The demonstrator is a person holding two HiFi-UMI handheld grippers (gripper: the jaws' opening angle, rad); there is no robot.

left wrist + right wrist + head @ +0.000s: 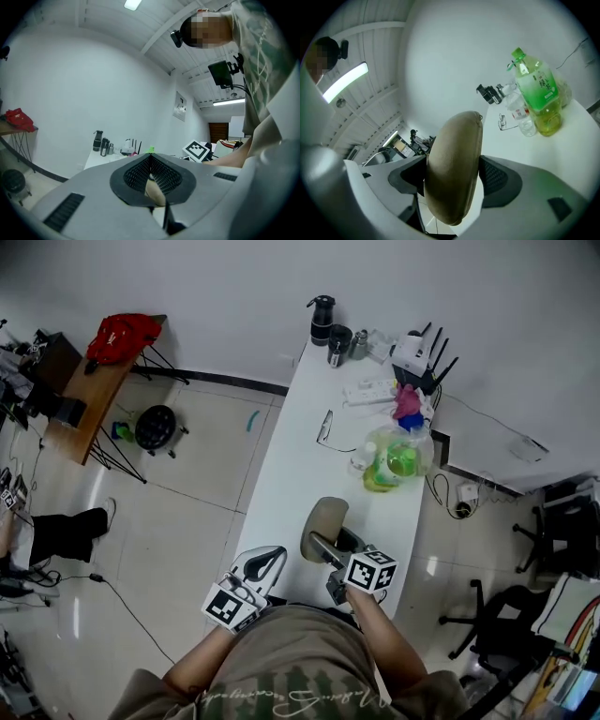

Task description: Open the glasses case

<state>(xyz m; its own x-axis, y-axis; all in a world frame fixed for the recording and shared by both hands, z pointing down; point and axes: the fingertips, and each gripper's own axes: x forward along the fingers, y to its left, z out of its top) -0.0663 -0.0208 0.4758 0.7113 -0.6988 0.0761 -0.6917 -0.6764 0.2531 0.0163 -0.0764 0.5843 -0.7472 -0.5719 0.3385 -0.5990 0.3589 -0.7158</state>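
The right gripper (330,552) clamped a smooth, beige, oval glasses case (325,519) between its dark ribbed pads, over the near end of the long white table (281,474). The long axis of the case crossed the jaws and pointed away from the person. The left gripper (272,559) was closed completely, on nothing.

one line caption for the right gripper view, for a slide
Right hand-held gripper clamped on a tan glasses case, green bottle standing on the white table behind.
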